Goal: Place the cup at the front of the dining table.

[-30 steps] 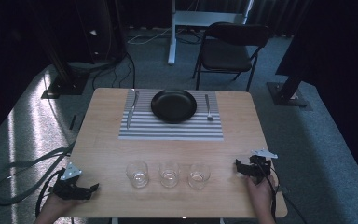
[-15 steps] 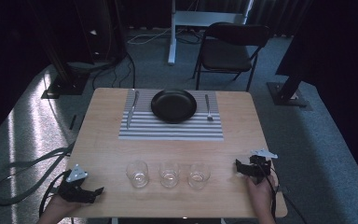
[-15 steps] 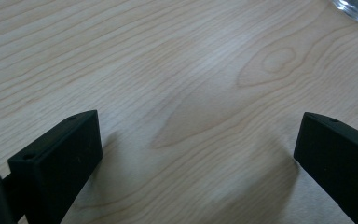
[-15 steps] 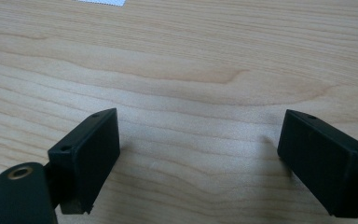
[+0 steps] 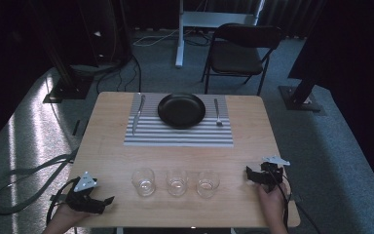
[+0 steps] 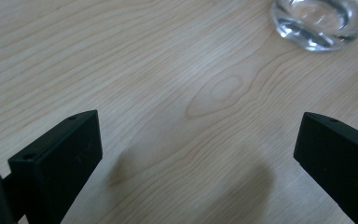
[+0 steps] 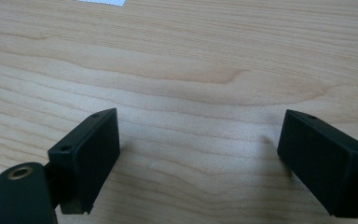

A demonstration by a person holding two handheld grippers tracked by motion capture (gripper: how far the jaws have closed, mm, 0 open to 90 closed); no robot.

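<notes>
— What's on the table (image 5: 107,151) right now?
— Three empty glasses (image 5: 177,182) lined up near the front edge, black plate (image 5: 181,109) on a striped mat (image 5: 175,136) at the back.
— And the grippers?
— Left gripper (image 5: 108,201) and right gripper (image 5: 248,173) both sit low at the front corners — jaws spread wide, nothing between them.

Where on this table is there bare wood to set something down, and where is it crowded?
Free: the band between the striped placemat and the three glasses, and both side strips flanking the placemat. Crowded: the placemat, with plate, knife and fork, and the near edge with glasses, left gripper and right gripper.
</notes>
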